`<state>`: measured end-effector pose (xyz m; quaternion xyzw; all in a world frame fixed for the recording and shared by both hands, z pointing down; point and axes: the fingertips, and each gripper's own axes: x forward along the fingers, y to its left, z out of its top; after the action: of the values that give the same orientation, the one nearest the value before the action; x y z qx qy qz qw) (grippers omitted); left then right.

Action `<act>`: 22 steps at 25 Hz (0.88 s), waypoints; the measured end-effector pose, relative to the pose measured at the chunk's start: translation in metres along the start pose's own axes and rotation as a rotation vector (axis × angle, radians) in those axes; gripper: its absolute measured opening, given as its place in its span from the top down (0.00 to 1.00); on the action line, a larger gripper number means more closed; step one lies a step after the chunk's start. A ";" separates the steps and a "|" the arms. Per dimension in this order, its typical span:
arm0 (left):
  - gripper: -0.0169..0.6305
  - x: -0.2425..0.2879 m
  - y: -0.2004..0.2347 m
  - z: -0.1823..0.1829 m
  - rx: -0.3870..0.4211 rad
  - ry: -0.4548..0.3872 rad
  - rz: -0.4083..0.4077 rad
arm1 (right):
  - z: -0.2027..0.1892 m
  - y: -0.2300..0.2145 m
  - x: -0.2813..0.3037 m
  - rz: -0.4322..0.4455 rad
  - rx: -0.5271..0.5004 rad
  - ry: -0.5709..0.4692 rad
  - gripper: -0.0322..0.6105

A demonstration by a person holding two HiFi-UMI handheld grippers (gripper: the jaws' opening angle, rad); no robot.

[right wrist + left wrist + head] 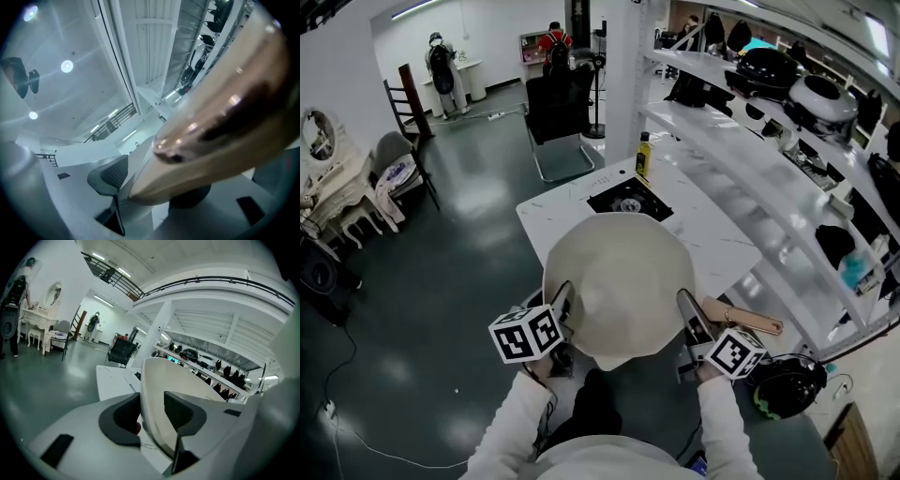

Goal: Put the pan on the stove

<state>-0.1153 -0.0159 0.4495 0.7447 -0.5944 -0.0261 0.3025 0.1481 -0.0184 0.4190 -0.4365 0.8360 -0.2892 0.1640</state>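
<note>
Currently, head view: both forearms reach forward, the left gripper point(565, 311) at 8 o'clock and the right gripper point(692, 326) at 4 o'clock of the pan point(619, 281); the stove point(630, 200) lies at its 12 o'clock. Left gripper view: jaws clamp the pan's side wall. Right gripper view: jaws clamp the pan where its handle point(225, 103) begins.

I see my left gripper point(151, 412) clamped on the cream pan point(187, 380). Its thin wall stands between the dark pads point(180, 409), which seem to press it from both sides. Beyond are a white table point(110, 380) and a black chair point(121, 350).
</note>
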 end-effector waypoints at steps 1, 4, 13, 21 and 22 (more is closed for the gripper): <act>0.72 0.007 0.003 0.003 -0.002 0.001 -0.003 | 0.001 -0.003 0.007 -0.002 0.000 0.000 0.51; 0.72 0.034 0.010 0.011 -0.007 0.008 -0.011 | 0.005 -0.017 0.029 -0.019 0.003 0.003 0.51; 0.72 0.125 0.032 0.052 0.003 0.042 -0.039 | 0.025 -0.057 0.110 -0.056 0.014 -0.013 0.52; 0.72 0.189 0.047 0.085 0.022 0.064 -0.074 | 0.041 -0.081 0.165 -0.091 0.014 -0.039 0.52; 0.72 0.195 0.047 0.088 0.022 0.067 -0.078 | 0.044 -0.084 0.169 -0.095 0.012 -0.041 0.52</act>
<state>-0.1344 -0.2338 0.4628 0.7712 -0.5545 -0.0064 0.3126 0.1292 -0.2109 0.4338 -0.4806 0.8090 -0.2929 0.1698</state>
